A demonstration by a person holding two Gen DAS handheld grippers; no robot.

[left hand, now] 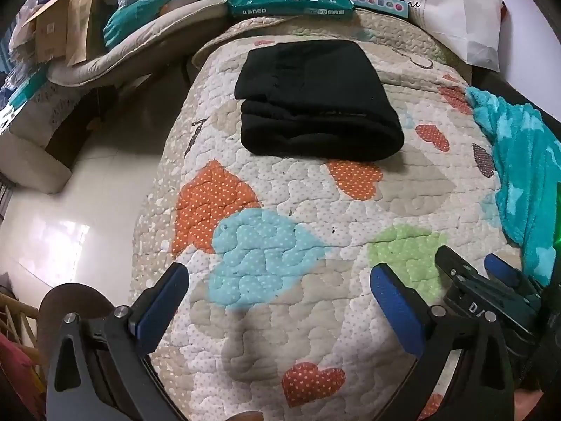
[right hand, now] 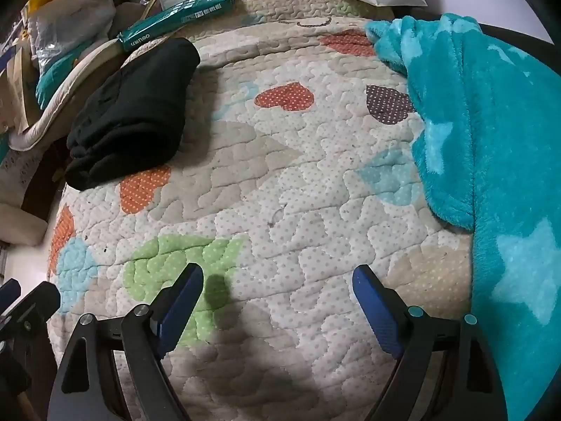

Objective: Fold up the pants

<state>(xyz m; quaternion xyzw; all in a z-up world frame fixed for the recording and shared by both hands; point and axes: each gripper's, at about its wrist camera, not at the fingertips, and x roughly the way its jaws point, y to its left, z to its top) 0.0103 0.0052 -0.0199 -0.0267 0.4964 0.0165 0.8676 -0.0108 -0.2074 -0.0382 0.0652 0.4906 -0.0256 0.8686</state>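
The black pants (left hand: 315, 101) lie folded in a compact stack on the quilted heart-print bedspread (left hand: 280, 210), far ahead of my left gripper (left hand: 280, 284). That gripper is open and empty, hovering over the near part of the quilt. In the right wrist view the pants (right hand: 133, 112) lie at the upper left, well away from my right gripper (right hand: 278, 287), which is open and empty above the quilt (right hand: 298, 182). The right gripper also shows at the lower right of the left wrist view (left hand: 491, 280).
A teal fleece blanket (right hand: 491, 140) covers the quilt's right side. A green packet (left hand: 291, 1), a grey bag and a white bag lie at the far edge. The bed's left edge drops to a tiled floor (left hand: 70, 210) with a cluttered cushion and boxes.
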